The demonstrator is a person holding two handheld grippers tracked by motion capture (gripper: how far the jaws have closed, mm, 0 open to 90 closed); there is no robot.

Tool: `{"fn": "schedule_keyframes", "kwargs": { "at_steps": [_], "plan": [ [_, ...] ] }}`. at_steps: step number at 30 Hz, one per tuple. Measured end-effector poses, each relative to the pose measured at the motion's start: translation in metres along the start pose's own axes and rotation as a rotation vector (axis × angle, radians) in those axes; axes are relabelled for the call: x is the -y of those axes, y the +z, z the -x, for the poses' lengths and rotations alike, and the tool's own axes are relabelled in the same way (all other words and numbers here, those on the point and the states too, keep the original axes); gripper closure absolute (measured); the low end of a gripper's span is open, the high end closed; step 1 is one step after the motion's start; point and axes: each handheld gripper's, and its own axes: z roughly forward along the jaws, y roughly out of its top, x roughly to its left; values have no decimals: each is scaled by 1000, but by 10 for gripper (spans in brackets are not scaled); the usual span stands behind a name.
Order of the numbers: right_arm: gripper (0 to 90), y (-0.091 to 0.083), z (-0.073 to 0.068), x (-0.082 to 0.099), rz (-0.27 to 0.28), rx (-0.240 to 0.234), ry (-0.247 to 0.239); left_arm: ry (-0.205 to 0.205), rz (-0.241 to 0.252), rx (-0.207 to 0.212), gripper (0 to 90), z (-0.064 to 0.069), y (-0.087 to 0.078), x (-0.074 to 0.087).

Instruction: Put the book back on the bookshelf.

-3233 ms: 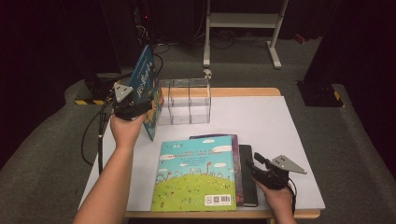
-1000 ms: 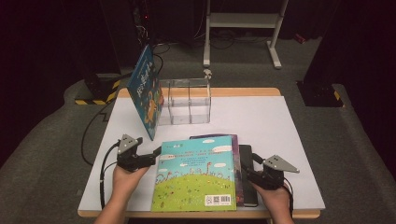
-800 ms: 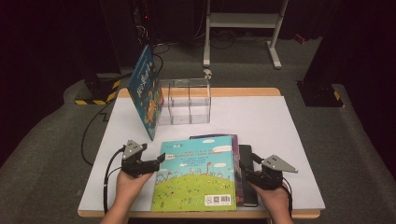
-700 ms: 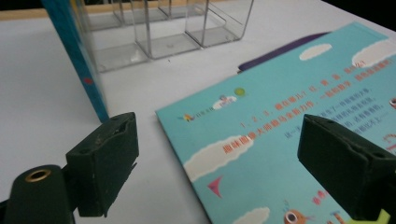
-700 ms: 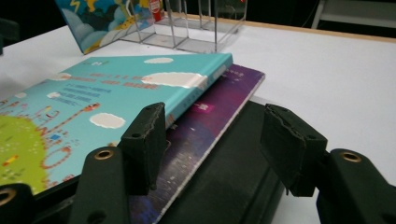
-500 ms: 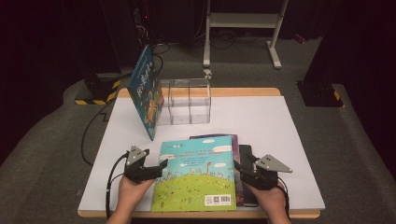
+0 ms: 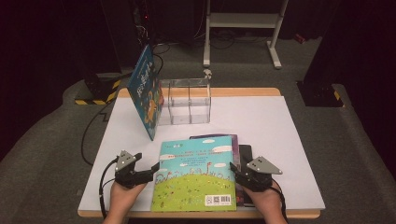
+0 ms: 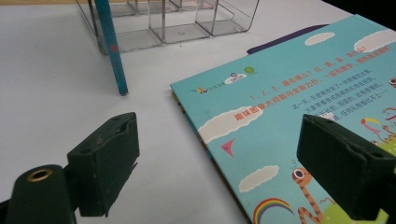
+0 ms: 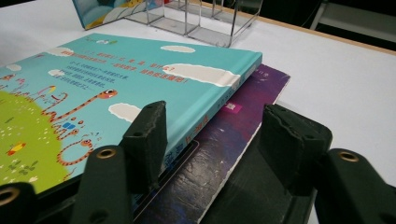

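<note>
The flat turquoise-and-green picture book (image 7: 196, 175) lies between the grippers: left gripper (image 7: 152, 171) gapes over its left edge; right gripper (image 7: 233, 173), closing, straddles its right edge, unclamped.

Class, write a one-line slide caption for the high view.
Two open claws, left and right, flank a picture book lying on a white table.

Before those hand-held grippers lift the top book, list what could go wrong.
1. The picture book lies on a purple book and a black one; the right hand-held gripper, jaws just closing, could pinch those too.
2. The left hand-held gripper straddles only the edge, so the book may sag or slip.
3. A swing could topple the leaning blue book.
</note>
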Motion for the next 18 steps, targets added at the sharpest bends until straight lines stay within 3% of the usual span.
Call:
{"fn": "schedule_keyframes", "kwargs": {
  "at_steps": [5,10,18],
  "plan": [
    [449,-1,-3,0,-6,14,-17,3,-38,9,136,2,2,6],
    [452,2,0,2,-39,1,7,5,-80,28,136,8,6,13],
    [457,2,2,4,-40,-8,9,-5,-122,59,139,15,12,21]
  ]
}}
